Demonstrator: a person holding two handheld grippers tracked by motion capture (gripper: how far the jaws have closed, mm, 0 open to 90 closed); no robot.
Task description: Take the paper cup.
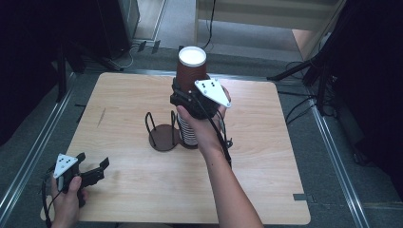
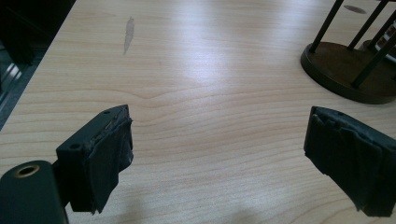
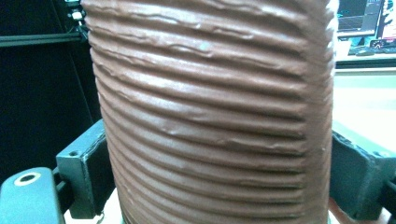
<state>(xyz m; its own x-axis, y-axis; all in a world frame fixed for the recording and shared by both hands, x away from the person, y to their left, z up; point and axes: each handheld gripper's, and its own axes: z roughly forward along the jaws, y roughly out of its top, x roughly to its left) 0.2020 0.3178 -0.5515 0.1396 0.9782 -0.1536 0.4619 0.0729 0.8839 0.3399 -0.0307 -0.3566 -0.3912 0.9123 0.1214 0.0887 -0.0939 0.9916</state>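
A brown ribbed paper cup [image 1: 191, 66] with a white inside is held upright above the middle of the table. My right gripper [image 1: 187, 95] is shut on its lower part. In the right gripper view the cup [image 3: 215, 116] sits between both pads [image 3: 88, 177]. Below it, a stack of cups [image 1: 188, 134] stands in a dark wire rack [image 1: 163, 137]. At the table's front left corner my left gripper [image 1: 92, 168] rests low with its jaws open and nothing between them [image 2: 217, 154]. The rack's round base [image 2: 348, 70] lies ahead of it to the right.
The wooden table [image 1: 266, 156] has a small grey mark [image 2: 129, 32] near its left edge. Black stands and cables sit on the floor around the table, and metal rails run along both sides.
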